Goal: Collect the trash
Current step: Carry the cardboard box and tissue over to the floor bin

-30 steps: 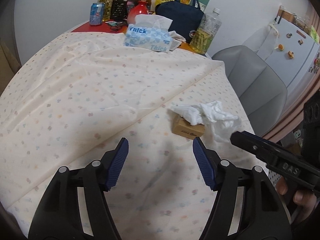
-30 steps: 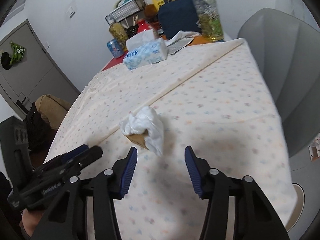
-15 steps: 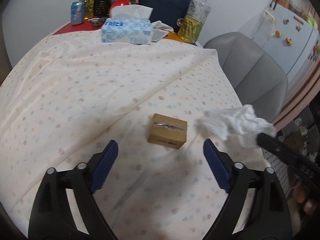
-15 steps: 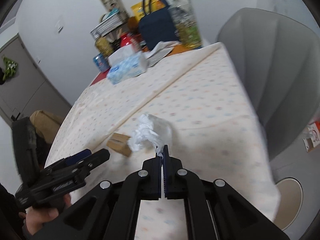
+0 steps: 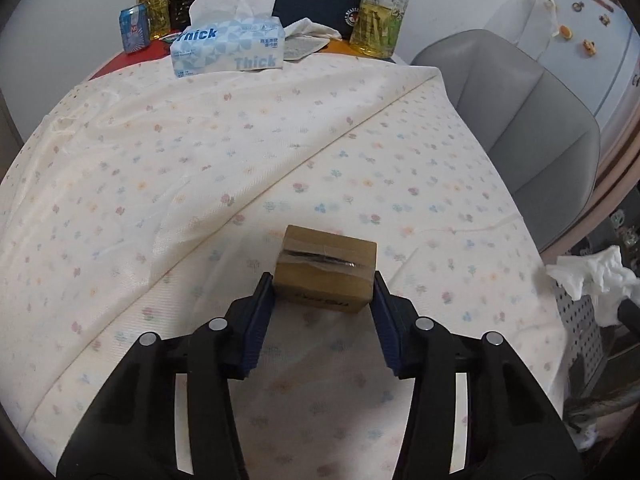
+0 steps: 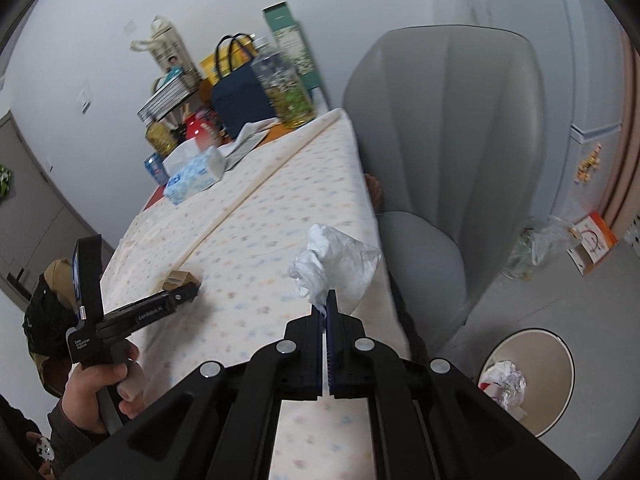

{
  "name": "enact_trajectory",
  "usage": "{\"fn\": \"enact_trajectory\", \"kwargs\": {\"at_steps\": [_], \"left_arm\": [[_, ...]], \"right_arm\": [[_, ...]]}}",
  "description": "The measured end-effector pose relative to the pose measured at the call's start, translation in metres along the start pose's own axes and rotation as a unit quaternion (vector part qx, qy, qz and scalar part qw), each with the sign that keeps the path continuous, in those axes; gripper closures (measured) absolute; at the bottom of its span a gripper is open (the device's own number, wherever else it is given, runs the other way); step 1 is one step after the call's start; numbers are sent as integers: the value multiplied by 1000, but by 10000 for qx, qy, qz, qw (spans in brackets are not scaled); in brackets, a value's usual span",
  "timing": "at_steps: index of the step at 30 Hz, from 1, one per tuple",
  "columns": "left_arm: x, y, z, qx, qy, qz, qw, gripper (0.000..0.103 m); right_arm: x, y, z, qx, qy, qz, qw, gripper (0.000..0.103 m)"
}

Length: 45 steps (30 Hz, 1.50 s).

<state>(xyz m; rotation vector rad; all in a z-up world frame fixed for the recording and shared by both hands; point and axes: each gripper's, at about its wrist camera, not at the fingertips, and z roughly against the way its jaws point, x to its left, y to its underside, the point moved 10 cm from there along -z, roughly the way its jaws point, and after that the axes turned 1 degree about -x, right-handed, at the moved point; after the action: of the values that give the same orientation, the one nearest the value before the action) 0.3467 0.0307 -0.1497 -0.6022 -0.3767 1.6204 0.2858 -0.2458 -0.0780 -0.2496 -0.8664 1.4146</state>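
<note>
Below the right tool (image 6: 325,303), a bin (image 6: 560,392) holds crumpled trash (image 6: 505,385).

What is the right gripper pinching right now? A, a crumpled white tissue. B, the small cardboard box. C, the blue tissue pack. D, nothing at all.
A: in the right wrist view the right gripper is shut on the crumpled white tissue, lifted above the tablecloth, while the small cardboard box sits between the left gripper's fingers.
</note>
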Motion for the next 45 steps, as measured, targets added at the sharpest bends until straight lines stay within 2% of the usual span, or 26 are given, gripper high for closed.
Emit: {"fn": "enact_trajectory", "kwargs": {"at_steps": [4, 17, 30, 40, 45], "left_arm": [[-9, -1, 7, -41, 27, -65, 10000, 56], [-81, 3, 42, -343, 298, -562, 9974, 56], [-117, 24, 56, -383, 527, -668, 9956, 56], [-194, 49, 52, -272, 983, -1022, 9895, 56], [-234, 68, 40, -90, 1173, -1170, 9861, 56]], "right_arm": [[-18, 2, 9, -71, 30, -138, 9999, 100], [-70, 7, 37, -245, 236, -484, 9982, 100], [-89, 12, 54, -344, 284, -595, 9972, 100], [-145, 24, 77, -407, 600, -851, 9937, 100], [-177, 33, 86, -399, 750, -987, 9915, 100]]}}
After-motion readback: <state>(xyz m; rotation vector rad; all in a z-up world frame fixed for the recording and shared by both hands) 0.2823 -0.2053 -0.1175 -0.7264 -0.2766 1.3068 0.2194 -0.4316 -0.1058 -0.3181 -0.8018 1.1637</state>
